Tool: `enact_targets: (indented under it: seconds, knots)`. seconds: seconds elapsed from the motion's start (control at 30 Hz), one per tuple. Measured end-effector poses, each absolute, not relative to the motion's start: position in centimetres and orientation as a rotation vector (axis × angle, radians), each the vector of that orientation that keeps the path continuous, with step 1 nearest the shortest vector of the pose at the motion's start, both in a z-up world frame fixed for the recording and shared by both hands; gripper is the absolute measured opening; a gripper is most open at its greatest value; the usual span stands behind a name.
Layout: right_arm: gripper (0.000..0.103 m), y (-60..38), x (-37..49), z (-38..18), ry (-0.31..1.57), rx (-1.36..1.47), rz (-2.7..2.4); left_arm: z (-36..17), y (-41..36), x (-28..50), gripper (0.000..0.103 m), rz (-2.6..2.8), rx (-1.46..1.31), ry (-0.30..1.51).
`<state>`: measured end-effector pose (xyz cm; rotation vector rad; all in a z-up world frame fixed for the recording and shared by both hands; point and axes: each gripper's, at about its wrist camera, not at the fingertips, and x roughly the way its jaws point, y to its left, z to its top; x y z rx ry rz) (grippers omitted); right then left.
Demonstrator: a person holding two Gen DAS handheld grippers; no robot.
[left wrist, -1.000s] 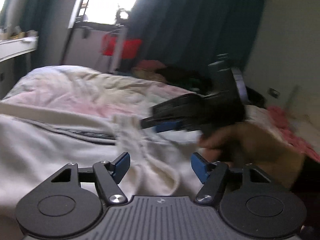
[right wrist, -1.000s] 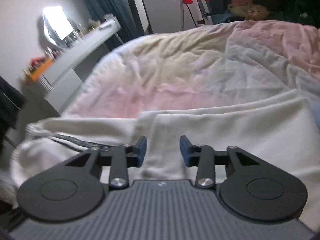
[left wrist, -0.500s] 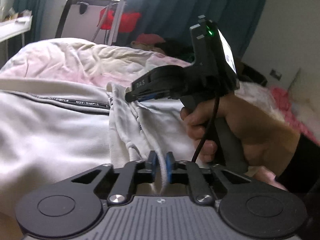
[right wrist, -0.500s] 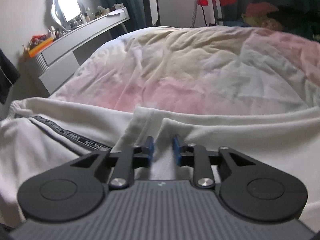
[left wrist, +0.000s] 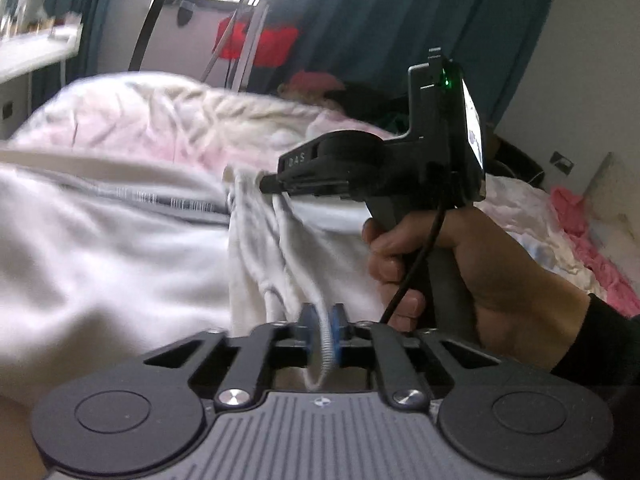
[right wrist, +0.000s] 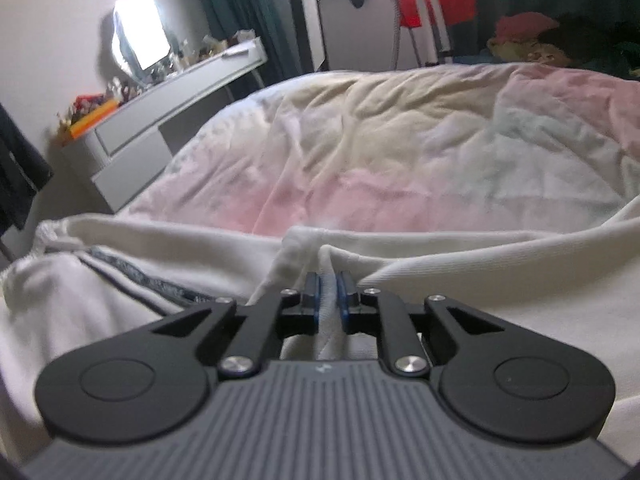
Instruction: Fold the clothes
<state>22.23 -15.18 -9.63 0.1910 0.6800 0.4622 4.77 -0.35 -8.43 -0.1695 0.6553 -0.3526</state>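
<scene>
White sweatpants (left wrist: 100,256) with a dark printed side stripe (left wrist: 176,202) lie on the bed. My left gripper (left wrist: 320,322) is shut on the waistband edge with its drawstring. My right gripper (right wrist: 329,294) is shut on a fold of the same white sweatpants (right wrist: 460,280). In the left wrist view the right gripper (left wrist: 276,182) is held by a hand just beyond mine, its tips at the waistband. The stripe also shows in the right wrist view (right wrist: 132,276).
A rumpled pink, cream and pale blue duvet (right wrist: 400,148) covers the bed. A white dresser (right wrist: 160,120) with a lit mirror (right wrist: 140,40) stands at the left. Dark curtains (left wrist: 380,24), a red item on a stand (left wrist: 256,44) and a clothes pile (right wrist: 540,40) lie beyond.
Both grippers were open a second ago. The left one closed on the waistband and drawstring, the right one closed on a fold, and both have lifted the cloth slightly.
</scene>
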Motion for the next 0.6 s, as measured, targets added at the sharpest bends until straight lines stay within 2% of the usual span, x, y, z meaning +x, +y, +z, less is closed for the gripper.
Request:
enact_targets:
  seconds: [0.03, 0.07, 0.1, 0.13, 0.17, 0.2, 0.23, 0.33, 0.6]
  knots:
    - [0.020, -15.7, 22.1, -9.0, 0.675, 0.217, 0.456, -8.0, -0.4, 4.5, 0.031, -0.345, -0.147, 0.634]
    - [0.022, -16.3, 21.7, -8.3, 0.663, 0.241, 0.448, -7.6, -0.4, 4.2, 0.044, -0.339, -0.125, 0.615]
    - [0.031, -16.8, 21.3, -7.6, 0.649, 0.264, 0.440, -7.2, -0.5, 4.0, 0.054, -0.331, -0.105, 0.602]
    - [0.048, -17.4, 20.7, -6.8, 0.628, 0.280, 0.429, -6.9, -0.5, 3.9, 0.057, -0.320, -0.093, 0.591]
    - [0.057, -18.0, 19.9, -5.9, 0.599, 0.286, 0.412, -6.5, -0.4, 3.6, 0.060, -0.310, -0.087, 0.575]
    - [0.070, -18.6, 19.0, -5.0, 0.572, 0.284, 0.394, -6.2, -0.3, 3.4, 0.062, -0.302, -0.083, 0.560]
    - [0.078, -19.3, 17.8, -4.0, 0.536, 0.277, 0.376, -5.9, -0.1, 3.2, 0.064, -0.295, -0.085, 0.547]
    - [0.077, -21.1, 14.3, -1.7, 0.464, 0.248, 0.335, -5.0, 0.5, 2.3, 0.070, -0.272, -0.089, 0.510]
    - [0.076, -23.5, 4.8, 0.2, 0.345, 0.189, 0.260, -3.3, 1.0, -0.5, 0.070, -0.220, -0.066, 0.453]
